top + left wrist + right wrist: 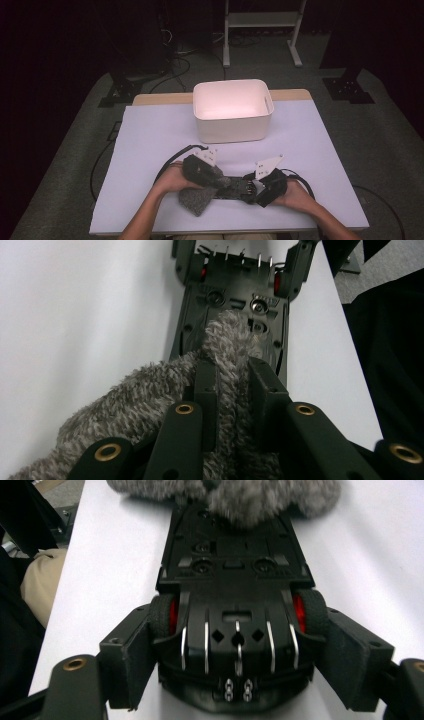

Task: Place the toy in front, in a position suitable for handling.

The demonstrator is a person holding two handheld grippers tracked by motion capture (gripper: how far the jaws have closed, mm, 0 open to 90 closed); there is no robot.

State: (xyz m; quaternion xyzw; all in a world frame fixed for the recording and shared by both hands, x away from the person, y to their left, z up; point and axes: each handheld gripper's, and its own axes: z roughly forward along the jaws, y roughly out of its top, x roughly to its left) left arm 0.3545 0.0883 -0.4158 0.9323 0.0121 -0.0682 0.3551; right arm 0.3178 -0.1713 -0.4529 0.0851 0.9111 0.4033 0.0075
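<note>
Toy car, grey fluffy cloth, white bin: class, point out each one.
toy car point(235, 580), right gripper view, black underside
grey fluffy cloth point(125, 400), left gripper view, fuzzy surface left of the jaws
white bin point(231, 127), high view, front wall

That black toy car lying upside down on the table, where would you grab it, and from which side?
Grip the toy car across its width at the wheel end, coming along its length from that end. The right tongs do so: their pads flank the two wheels, leaving the far end clear for the grey fluffy cloth.
</note>
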